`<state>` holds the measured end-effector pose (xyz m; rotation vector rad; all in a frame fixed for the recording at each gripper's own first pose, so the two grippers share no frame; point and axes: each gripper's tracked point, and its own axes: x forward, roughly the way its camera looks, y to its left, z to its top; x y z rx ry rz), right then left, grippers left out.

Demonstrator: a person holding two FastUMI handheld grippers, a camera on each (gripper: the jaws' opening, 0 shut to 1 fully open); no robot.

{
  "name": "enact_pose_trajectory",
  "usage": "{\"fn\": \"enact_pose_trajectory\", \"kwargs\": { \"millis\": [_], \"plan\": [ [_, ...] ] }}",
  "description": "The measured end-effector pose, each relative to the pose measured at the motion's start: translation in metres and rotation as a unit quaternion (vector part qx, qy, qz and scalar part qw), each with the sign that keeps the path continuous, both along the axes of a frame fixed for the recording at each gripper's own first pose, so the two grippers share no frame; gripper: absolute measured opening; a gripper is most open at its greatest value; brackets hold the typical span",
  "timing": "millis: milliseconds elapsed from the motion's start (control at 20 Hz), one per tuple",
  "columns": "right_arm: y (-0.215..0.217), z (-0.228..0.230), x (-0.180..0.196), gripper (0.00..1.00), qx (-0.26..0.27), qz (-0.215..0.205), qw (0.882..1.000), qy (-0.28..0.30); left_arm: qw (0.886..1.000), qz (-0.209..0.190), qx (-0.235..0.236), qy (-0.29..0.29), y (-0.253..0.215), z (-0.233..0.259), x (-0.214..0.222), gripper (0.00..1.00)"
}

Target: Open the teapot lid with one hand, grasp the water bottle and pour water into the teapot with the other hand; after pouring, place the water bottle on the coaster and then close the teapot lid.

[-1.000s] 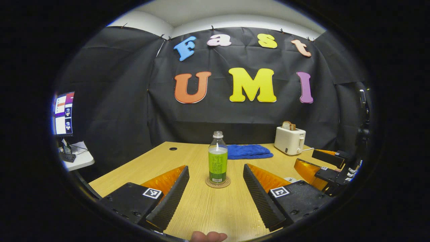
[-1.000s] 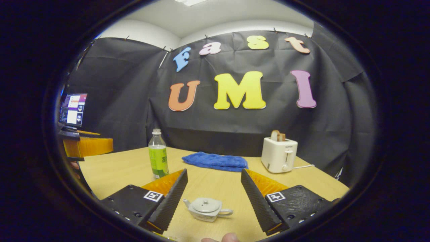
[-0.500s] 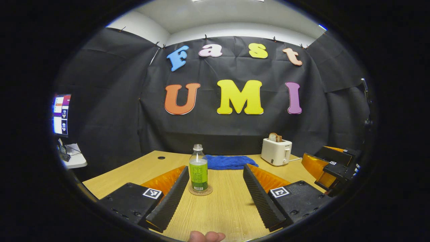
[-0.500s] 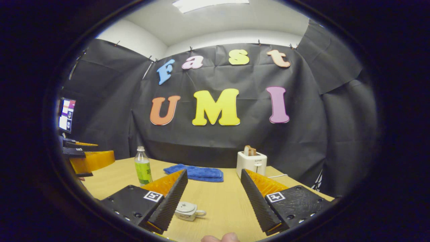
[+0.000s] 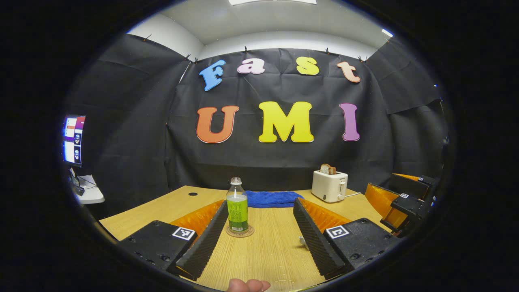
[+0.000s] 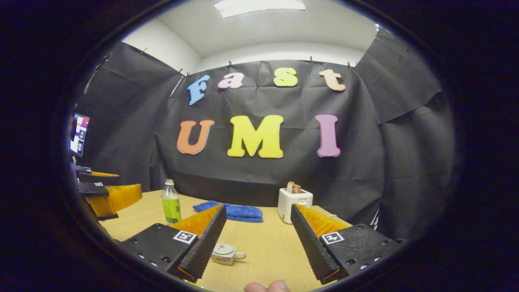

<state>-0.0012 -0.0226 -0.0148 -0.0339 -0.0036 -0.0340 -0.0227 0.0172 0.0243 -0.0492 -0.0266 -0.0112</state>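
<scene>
Standing upright on its coaster [image 5: 240, 232], the water bottle [image 5: 237, 210] sits on the wooden table [image 5: 267, 251]. Both the left gripper [image 5: 259, 239] and right gripper [image 6: 254, 239] hang spread and empty; the teapot [image 6: 225, 254], lid apparently on, rests near the right gripper's left finger.

No readable text on the water bottle [image 5: 237, 209] label or the toaster [image 5: 329, 186]
</scene>
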Motion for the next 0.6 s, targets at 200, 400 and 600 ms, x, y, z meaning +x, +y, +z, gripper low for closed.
{"fn": "enact_pose_trajectory", "kwargs": {
  "millis": [200, 400, 600],
  "plan": [
    [0.013, 0.001, -0.005, 0.97, -0.004, 0.006, 1.0, 0.001, 1.0, -0.008, 0.004, 0.005, -0.004, -0.002, 0.0, 1.0],
    [0.025, 0.005, -0.009, 0.95, 0.0, 0.011, 1.0, -0.002, 1.0, -0.007, 0.004, 0.006, -0.004, -0.003, -0.001, 1.0],
    [0.036, 0.014, -0.011, 0.95, -0.002, 0.018, 1.0, -0.013, 1.0, -0.002, 0.006, -0.002, 0.002, 0.003, -0.005, 1.0]
  ]
}}
